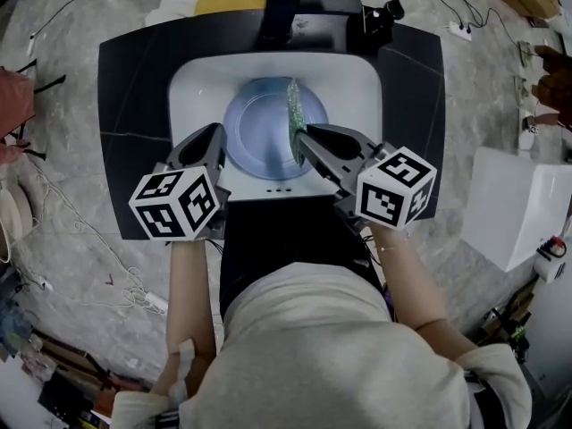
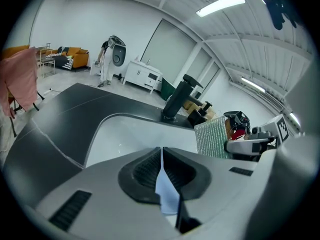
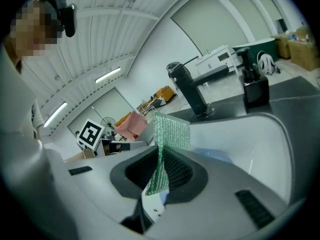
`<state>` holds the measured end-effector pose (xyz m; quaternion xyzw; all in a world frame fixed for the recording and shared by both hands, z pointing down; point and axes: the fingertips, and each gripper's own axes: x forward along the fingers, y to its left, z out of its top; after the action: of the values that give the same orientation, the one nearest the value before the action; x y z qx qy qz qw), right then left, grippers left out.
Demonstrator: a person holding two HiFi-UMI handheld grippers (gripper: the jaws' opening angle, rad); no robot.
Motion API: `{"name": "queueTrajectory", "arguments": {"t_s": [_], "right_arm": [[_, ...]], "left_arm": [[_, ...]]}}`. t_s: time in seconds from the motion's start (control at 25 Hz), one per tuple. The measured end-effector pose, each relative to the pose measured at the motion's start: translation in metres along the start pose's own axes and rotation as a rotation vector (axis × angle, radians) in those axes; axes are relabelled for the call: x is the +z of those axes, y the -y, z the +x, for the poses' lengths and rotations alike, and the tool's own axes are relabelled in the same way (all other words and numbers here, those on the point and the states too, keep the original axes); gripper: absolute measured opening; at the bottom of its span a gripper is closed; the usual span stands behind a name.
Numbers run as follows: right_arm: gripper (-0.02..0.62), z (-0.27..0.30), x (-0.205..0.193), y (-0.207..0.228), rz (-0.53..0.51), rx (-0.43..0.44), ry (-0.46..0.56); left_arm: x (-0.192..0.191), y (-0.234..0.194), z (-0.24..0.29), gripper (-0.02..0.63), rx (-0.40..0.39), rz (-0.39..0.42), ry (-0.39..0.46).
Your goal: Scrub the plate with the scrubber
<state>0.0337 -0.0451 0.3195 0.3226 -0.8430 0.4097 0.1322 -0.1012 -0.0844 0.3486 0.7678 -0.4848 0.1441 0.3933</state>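
Observation:
A round pale-blue plate sits low in the white sink. My left gripper is shut on the plate's left rim; in the left gripper view a blue sliver of the plate shows between the closed left gripper pads. My right gripper is shut on a green mesh scrubber, which stands on edge over the plate's right side. In the right gripper view the scrubber rises from the right gripper, with the plate just beyond it.
A black faucet stands behind the basin on the dark counter. A black holder sits on the counter near the faucet. A white box stands on the floor at right, and cables lie at left.

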Motion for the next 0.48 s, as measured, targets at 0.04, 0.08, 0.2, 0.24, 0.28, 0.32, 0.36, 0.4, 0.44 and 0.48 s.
{"name": "queueTrajectory", "arguments": {"t_s": [0.04, 0.08, 0.2, 0.24, 0.28, 0.32, 0.36, 0.4, 0.44, 0.48], "right_arm": [[0.054, 0.001, -0.001, 0.002, 0.003, -0.006, -0.005], [0.054, 0.002, -0.003, 0.005, 0.007, -0.012, -0.01], [0.054, 0.01, -0.006, 0.014, 0.032, -0.017, -0.02], [0.054, 0.013, -0.006, 0.016, 0.045, -0.015, -0.019], [0.054, 0.015, -0.007, 0.018, 0.054, -0.014, -0.017], [0.054, 0.017, -0.007, 0.02, 0.057, -0.015, -0.018], [0.054, 0.019, -0.007, 0.021, 0.059, -0.015, -0.017], [0.054, 0.021, -0.006, 0.023, 0.062, -0.012, -0.012], [0.054, 0.022, -0.006, 0.024, 0.066, -0.009, -0.01], [0.054, 0.024, -0.006, 0.026, 0.064, -0.012, -0.013]], "left_arm": [[-0.001, -0.001, 0.004, 0.028, 0.0, 0.003, -0.01], [-0.003, -0.003, 0.008, 0.028, 0.004, 0.006, -0.018], [-0.006, -0.013, 0.02, 0.028, 0.027, 0.012, -0.03], [-0.008, -0.017, 0.023, 0.028, 0.037, 0.006, -0.034], [-0.011, -0.021, 0.026, 0.028, 0.044, -0.003, -0.039], [-0.013, -0.024, 0.027, 0.028, 0.049, -0.014, -0.044], [-0.014, -0.028, 0.029, 0.028, 0.053, -0.026, -0.045], [-0.015, -0.03, 0.031, 0.029, 0.056, -0.036, -0.044], [-0.016, -0.032, 0.033, 0.029, 0.058, -0.043, -0.043], [-0.017, -0.034, 0.036, 0.029, 0.058, -0.047, -0.045]]}}
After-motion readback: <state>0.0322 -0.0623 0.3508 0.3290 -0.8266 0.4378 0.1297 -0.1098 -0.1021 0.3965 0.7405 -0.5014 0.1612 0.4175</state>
